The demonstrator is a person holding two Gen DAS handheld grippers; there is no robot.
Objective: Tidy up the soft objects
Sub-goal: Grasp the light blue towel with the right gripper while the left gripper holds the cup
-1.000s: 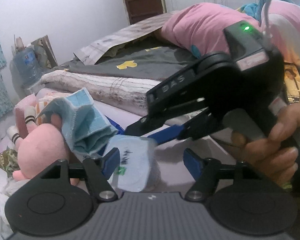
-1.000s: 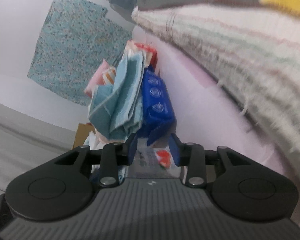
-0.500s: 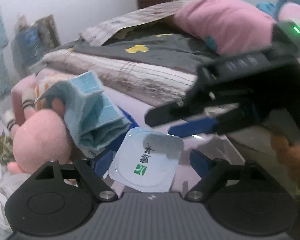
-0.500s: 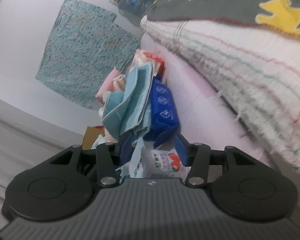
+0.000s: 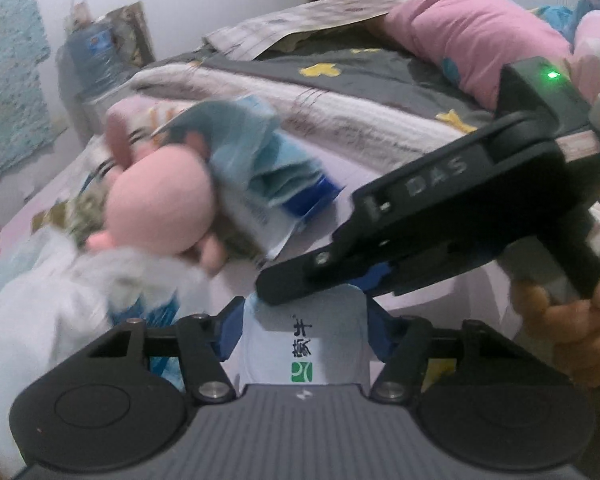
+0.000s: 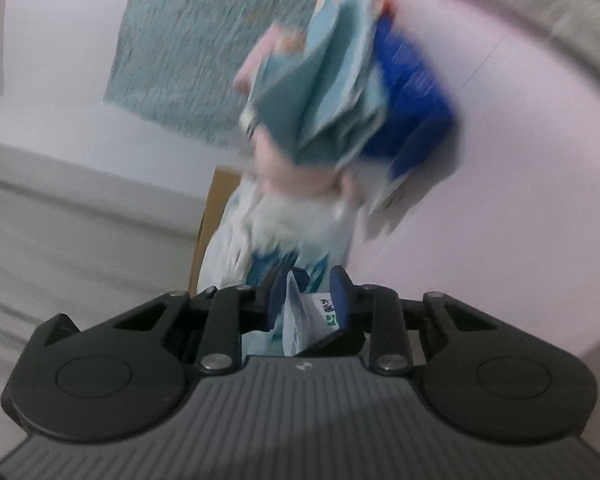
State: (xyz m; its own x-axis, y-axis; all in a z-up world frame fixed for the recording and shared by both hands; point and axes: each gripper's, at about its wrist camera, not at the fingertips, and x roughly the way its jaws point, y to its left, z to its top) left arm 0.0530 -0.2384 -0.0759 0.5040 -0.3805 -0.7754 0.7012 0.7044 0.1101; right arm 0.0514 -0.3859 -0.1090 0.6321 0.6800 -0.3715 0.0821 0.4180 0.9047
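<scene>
1. Nearest us, the left gripper (image 5: 304, 334) has just been narrowing; a pale tissue pack (image 5: 306, 354) with a green logo sits between its blue pads, and both pads meet its sides.
2. The right gripper (image 6: 309, 294) has just clamped down narrow on the same pack's edge (image 6: 300, 316); from the left view its black body (image 5: 452, 216) reaches in from the right, with the person's hand (image 5: 568, 324) on its handle.
3. Just beyond lies white crumpled plastic (image 5: 40, 300).
4. Farther on we note a pink plush toy (image 5: 160, 210), a folded light-blue cloth (image 5: 260, 160) and a blue wipes pack (image 6: 416, 112), heaped together on the pale lilac bedsheet (image 6: 520, 160).
5. Farthest, a striped blanket (image 5: 340, 108) and a pink pillow (image 5: 468, 36). Both views are blurred.
</scene>
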